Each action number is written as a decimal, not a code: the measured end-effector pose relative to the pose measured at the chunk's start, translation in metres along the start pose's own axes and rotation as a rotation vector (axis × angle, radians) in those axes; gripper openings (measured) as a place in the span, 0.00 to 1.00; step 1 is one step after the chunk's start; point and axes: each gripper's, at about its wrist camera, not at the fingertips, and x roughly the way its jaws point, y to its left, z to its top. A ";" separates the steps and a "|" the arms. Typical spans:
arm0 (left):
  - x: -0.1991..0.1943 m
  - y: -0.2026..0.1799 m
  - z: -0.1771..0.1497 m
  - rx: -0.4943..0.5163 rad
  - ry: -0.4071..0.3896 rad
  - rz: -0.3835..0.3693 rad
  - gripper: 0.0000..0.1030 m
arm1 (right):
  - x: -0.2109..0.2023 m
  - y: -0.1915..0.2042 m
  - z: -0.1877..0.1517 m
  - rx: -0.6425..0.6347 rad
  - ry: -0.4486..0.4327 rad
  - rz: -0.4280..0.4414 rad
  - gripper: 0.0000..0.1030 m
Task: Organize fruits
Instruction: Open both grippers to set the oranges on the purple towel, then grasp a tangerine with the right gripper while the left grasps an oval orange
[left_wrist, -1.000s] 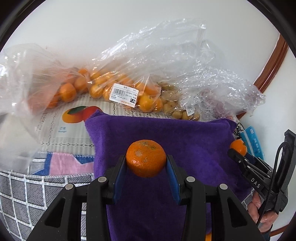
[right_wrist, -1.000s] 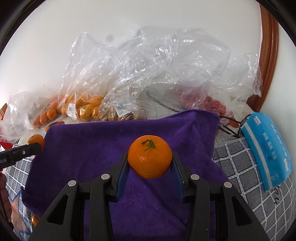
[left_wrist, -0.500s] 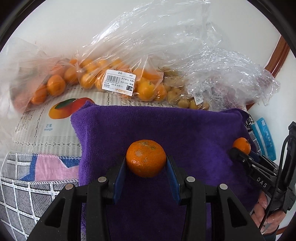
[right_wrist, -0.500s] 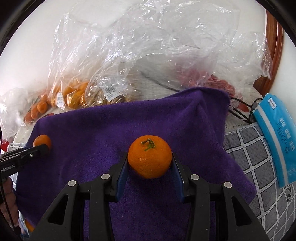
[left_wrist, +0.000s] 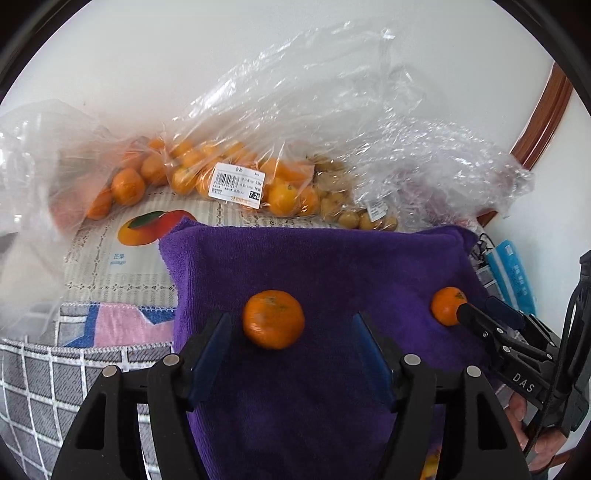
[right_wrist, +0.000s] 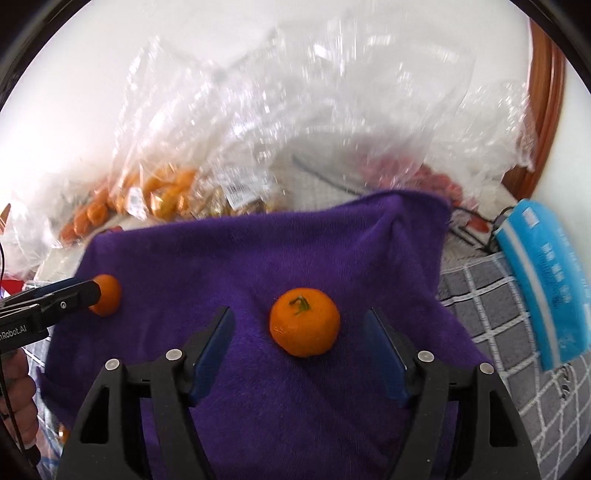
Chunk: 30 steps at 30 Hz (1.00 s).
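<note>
Resting on the purple towel (left_wrist: 332, 258), two tangerines sat well apart: one (left_wrist: 273, 319) between the parted pads of the left claw (left_wrist: 291, 347), the other (right_wrist: 304, 322) inside the right claw (right_wrist: 299, 350), whose jaws had likewise just been opening, neither fruit gripped. That pair looked placed; most of the sorting seemed left, since bagged oranges (left_wrist: 236, 177) and small yellowish fruit (left_wrist: 347, 212) lay behind the towel under crumpled plastic, which would hinder reaching in. A blue packet (right_wrist: 546, 280) lay just beside the towel.
</note>
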 end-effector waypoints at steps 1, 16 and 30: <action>-0.007 -0.002 -0.001 -0.002 -0.008 -0.003 0.64 | -0.007 0.001 -0.001 0.003 -0.009 -0.003 0.71; -0.118 -0.020 -0.044 0.005 -0.151 -0.047 0.64 | -0.118 0.018 -0.039 0.021 -0.130 -0.053 0.71; -0.165 -0.035 -0.082 0.067 -0.167 -0.030 0.63 | -0.173 0.020 -0.076 0.032 -0.141 -0.064 0.71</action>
